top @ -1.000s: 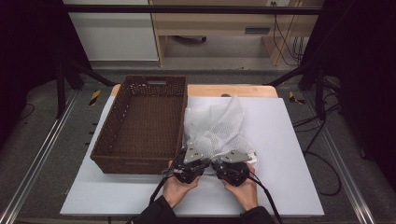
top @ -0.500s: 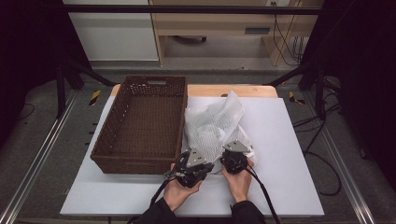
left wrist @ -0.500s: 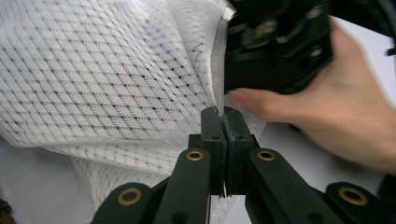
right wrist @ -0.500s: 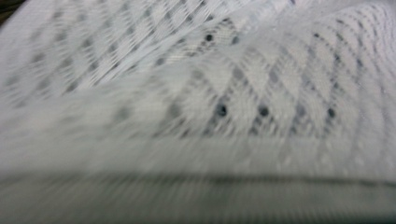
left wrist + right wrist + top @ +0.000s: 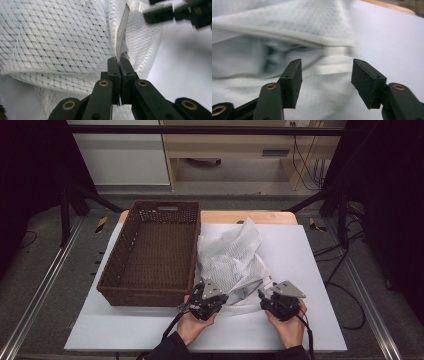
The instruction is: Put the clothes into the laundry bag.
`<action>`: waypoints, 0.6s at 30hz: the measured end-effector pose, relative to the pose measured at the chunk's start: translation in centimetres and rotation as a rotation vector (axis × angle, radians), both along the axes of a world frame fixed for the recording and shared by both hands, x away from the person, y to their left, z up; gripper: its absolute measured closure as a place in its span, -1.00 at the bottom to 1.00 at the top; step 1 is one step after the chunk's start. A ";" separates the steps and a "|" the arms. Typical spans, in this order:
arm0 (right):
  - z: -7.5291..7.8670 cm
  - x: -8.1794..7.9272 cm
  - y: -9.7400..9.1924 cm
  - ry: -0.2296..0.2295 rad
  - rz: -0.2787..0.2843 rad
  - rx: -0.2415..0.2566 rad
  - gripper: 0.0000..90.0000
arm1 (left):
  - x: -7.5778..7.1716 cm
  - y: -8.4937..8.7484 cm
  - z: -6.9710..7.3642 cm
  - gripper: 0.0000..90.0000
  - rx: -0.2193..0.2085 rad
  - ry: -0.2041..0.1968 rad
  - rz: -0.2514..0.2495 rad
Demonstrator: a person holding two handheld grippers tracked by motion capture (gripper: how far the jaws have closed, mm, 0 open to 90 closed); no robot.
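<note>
A white mesh laundry bag lies crumpled on the white table, right of a brown wicker basket. My left gripper sits at the bag's near edge, and its jaws are shut on the bag's grey hem strip. The mesh bulges to the left of that strip. My right gripper is at the bag's near right corner, open, with the blurred hem and corner of the bag just ahead of its fingers. The right gripper's jaws cross the top right of the left gripper view.
The basket is empty and stands close against the bag's left side. The white tabletop runs bare to the right of the bag. Dark frame rails and cables lie beyond the table's edges.
My right gripper has opened and shifted right, away from the left one. The bag's top has spread and slumped a little. The left gripper has stayed shut on the hem.
</note>
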State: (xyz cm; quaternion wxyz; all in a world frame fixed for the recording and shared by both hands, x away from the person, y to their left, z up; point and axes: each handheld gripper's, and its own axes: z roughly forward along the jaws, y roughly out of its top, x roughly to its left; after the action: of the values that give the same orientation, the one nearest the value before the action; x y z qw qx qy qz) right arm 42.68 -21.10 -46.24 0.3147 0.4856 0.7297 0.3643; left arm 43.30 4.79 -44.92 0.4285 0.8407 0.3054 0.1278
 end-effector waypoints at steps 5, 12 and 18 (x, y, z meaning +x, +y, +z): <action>-1.6 2.0 -1.8 0.117 -0.040 0.023 0.48 | 0.2 0.0 -0.3 0.95 0.011 0.005 0.001; -1.0 0.9 -2.3 0.179 -0.033 0.005 0.96 | 0.1 -0.1 -0.2 0.94 0.023 0.000 -0.001; -1.0 -2.6 -4.0 0.219 -0.020 0.062 0.96 | 0.1 -0.3 -0.4 0.91 0.040 0.005 -0.013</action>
State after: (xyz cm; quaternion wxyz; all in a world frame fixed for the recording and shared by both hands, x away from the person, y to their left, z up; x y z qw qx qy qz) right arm 40.04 -25.13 -47.27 0.2212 0.5391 0.7434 0.3282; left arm 43.39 4.46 -45.35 0.4116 0.8515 0.2983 0.1287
